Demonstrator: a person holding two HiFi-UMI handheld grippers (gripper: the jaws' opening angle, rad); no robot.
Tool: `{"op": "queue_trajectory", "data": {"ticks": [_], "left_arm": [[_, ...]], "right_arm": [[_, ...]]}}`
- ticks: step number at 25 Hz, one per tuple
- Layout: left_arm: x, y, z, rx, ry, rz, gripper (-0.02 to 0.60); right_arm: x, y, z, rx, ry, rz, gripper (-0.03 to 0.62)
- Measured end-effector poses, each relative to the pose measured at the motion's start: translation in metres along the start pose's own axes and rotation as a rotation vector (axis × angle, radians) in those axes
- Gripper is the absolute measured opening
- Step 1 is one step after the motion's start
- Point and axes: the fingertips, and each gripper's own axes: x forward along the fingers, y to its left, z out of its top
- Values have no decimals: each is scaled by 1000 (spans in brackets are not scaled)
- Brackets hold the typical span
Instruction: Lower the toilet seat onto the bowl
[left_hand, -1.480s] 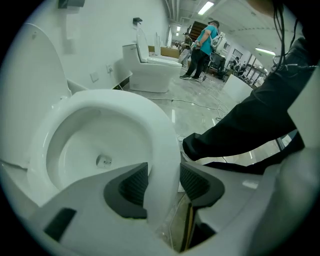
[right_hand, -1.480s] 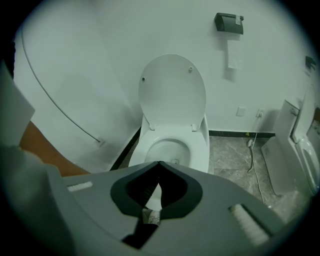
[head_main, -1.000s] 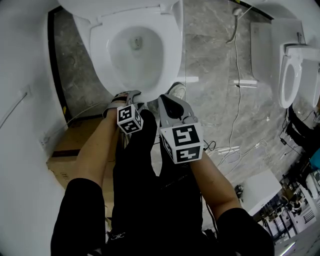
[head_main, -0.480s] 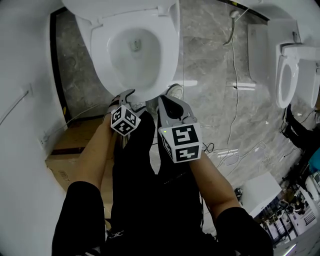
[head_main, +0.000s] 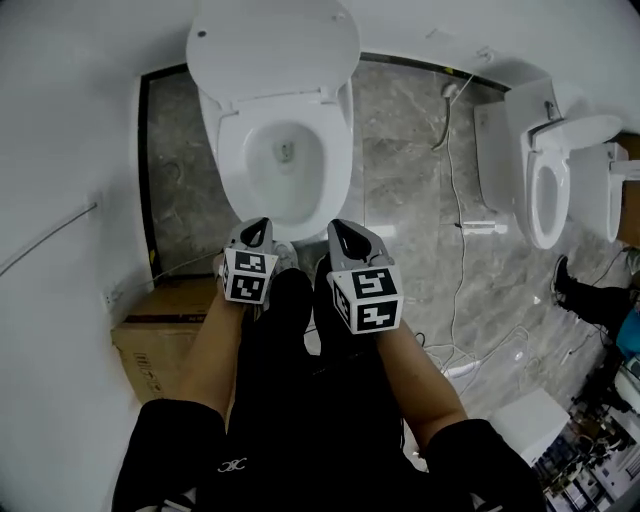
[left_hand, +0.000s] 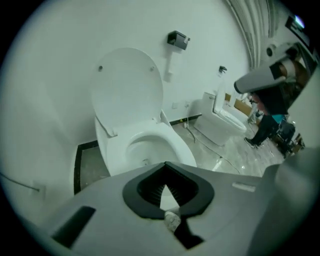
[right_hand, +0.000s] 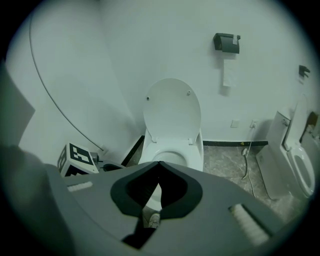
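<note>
Hovering before front edge of bowl (head_main: 268, 175), left gripper (head_main: 256, 225) and right gripper (head_main: 342, 228) both pinched together, empty; left jaws just closed on nothing. Toilet seat (head_main: 232, 150) lies flat on bowl rim, lid (head_main: 272, 45) upright behind. Task looks done, so tongs held clear.

The toilet seat (head_main: 337, 165) is a white oval ring, and it already lies flat on the bowl (head_main: 285, 172), level all the way round and matching the rim's outline. Its hinge end sits at 12 o'clock and its rounded front faces 6 o'clock. The bowl is white glazed ceramic and open, with a small dark drain hole low in its basin. It stands on the grey marbled floor (head_main: 400, 150), close to the white wall at 12 o'clock (only the solid lid (head_main: 275, 45) stands raised behind the seat, leaning back towards that wall).
</note>
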Motion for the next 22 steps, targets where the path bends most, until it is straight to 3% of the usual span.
{"op": "queue_trajectory", "data": {"ticks": [6,13,22], "left_arm": [[-92,6,78,-83,-122,89,11],[-194,18,160,-93,-276,156,11],[-299,23,253,-137,-447,161,11]], "right_arm": [[-51,22,53,-5,-92,16,9],[-94,57,123,20,-214,29,9],[-133,88,220,-5,-386,56,9]]}}
